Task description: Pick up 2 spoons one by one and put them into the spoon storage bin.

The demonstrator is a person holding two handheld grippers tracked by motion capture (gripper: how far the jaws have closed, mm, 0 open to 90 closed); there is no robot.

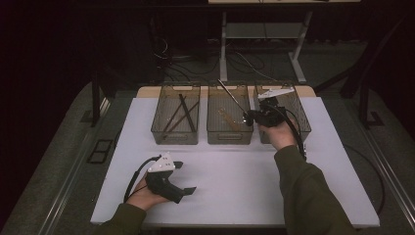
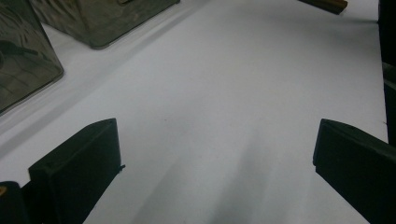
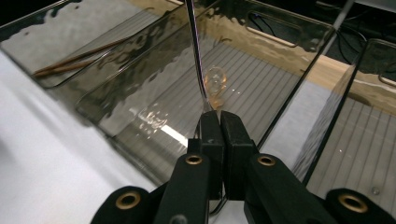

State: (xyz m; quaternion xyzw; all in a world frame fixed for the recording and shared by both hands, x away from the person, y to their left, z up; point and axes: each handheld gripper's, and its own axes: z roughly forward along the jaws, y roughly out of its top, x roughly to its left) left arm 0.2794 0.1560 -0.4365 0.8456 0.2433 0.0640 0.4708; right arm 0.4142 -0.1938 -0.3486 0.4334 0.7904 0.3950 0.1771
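The jaws of the right gripper are pressed together on the lower end of a thin, shiny metal utensil handle, which rises straight up and away from the fingertips; the jaws of the left gripper stand wide apart over bare white table, holding nothing. In the high view the left gripper rests near the front edge, well apart from the work; the right gripper is far nearer, held at the seam between the middle clear plastic bin and the right clear plastic bin. The metal handle slants up and to the left over the middle bin, so its long axis runs away from the person; I judge lowering it there comes next. The right gripper view shows the tight clamp and a pale wooden piece on that bin's floor; the high view shows dark sticks in the left clear plastic bin.
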